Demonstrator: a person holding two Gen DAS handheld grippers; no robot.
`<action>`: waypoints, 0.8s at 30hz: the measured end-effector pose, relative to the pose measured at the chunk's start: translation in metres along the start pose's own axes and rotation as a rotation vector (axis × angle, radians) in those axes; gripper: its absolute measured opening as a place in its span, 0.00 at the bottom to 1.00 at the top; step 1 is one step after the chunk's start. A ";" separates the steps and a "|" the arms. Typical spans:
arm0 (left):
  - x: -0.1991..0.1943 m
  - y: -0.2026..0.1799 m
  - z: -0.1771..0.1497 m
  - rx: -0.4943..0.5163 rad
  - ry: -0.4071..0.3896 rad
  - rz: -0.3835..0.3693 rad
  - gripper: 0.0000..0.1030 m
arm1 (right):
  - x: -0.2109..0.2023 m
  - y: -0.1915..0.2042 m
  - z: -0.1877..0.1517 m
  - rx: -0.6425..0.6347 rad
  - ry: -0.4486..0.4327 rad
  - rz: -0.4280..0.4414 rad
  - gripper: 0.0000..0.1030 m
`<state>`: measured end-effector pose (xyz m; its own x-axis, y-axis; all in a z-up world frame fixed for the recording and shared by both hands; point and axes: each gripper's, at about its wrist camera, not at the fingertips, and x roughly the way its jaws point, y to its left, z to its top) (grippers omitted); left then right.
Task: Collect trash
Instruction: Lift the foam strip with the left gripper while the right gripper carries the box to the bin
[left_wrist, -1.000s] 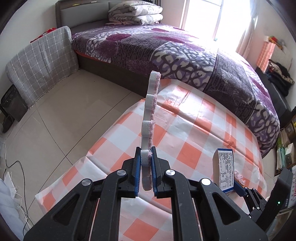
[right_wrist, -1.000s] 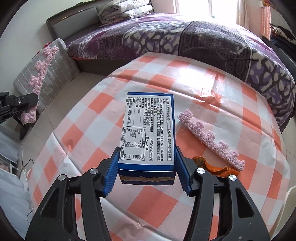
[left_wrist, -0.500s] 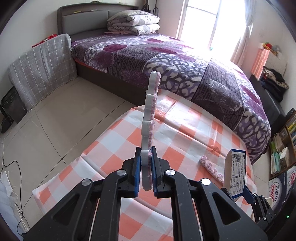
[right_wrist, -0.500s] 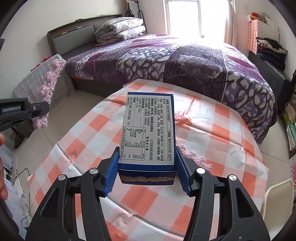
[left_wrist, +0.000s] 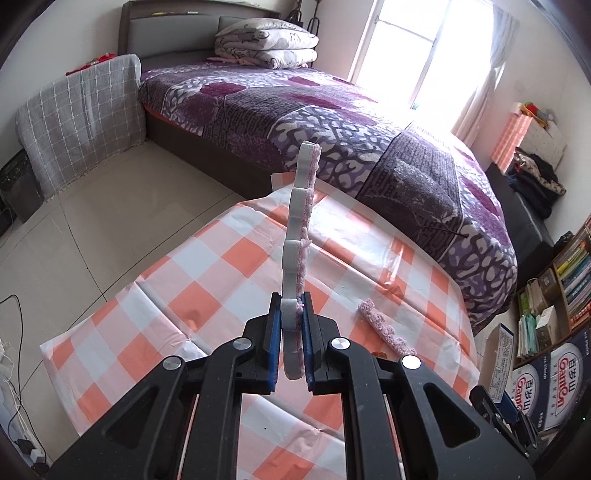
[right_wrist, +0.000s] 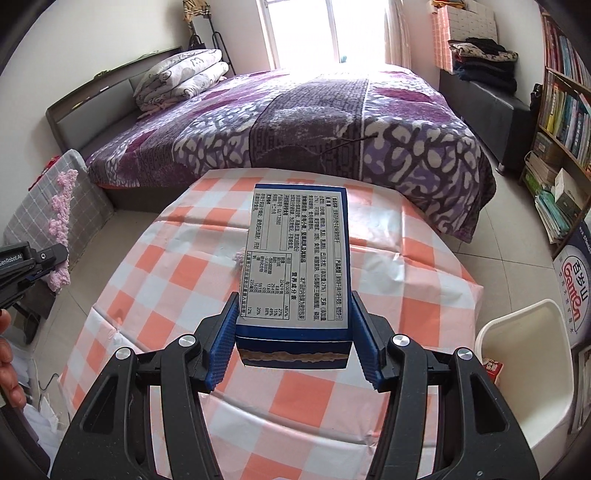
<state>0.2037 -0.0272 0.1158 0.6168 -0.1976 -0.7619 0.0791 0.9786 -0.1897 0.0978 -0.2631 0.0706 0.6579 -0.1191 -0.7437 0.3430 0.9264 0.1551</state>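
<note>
Left wrist view. We list: left gripper (left_wrist: 292, 345), jaws clamped on a strip (left_wrist: 297, 236) of white foam with pink fuzz, gripped at its lower end, the rest standing up and bowing slightly above the checked surface (left_wrist: 207, 280). A second pink strip (left_wrist: 384, 326) lies on the surface to the right, near the edge. At the far lower right we see part of the right gripper carrying a box (left_wrist: 498, 363), beside cartons and a bookshelf. A bed (left_wrist: 332, 122) stands behind the surface.

Right wrist view. We list: right gripper (right_wrist: 293, 345), jaws closed on the box (right_wrist: 295, 258) across its short sides, label up, held clear above the surface (right_wrist: 166, 280). A white bin (right_wrist: 532, 365) sits at lower right, off the surface's edge, with a red wrapper (right_wrist: 493, 369) inside. The left gripper (right_wrist: 35, 264) with its pink strip (right_wrist: 61, 229) shows at the left edge.

Risks, as we judge them: the long strip is held by one end only and could swing or slide out if tilted quickly. The box could twist between the pads. The strip left on the surface could be forgotten. Either item could miss the bin if released early.
</note>
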 end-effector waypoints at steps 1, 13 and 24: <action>0.000 -0.003 -0.002 0.007 0.000 0.001 0.10 | -0.002 -0.007 -0.002 0.008 0.000 -0.008 0.52; 0.012 -0.045 -0.027 0.083 0.012 0.019 0.10 | -0.004 -0.082 -0.018 0.126 0.001 -0.098 0.52; 0.009 -0.099 -0.047 0.169 0.005 -0.020 0.10 | -0.015 -0.119 -0.016 0.197 -0.028 -0.144 0.53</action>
<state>0.1645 -0.1286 0.0985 0.6098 -0.2172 -0.7622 0.2222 0.9700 -0.0986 0.0362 -0.3662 0.0529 0.6104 -0.2569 -0.7493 0.5568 0.8119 0.1752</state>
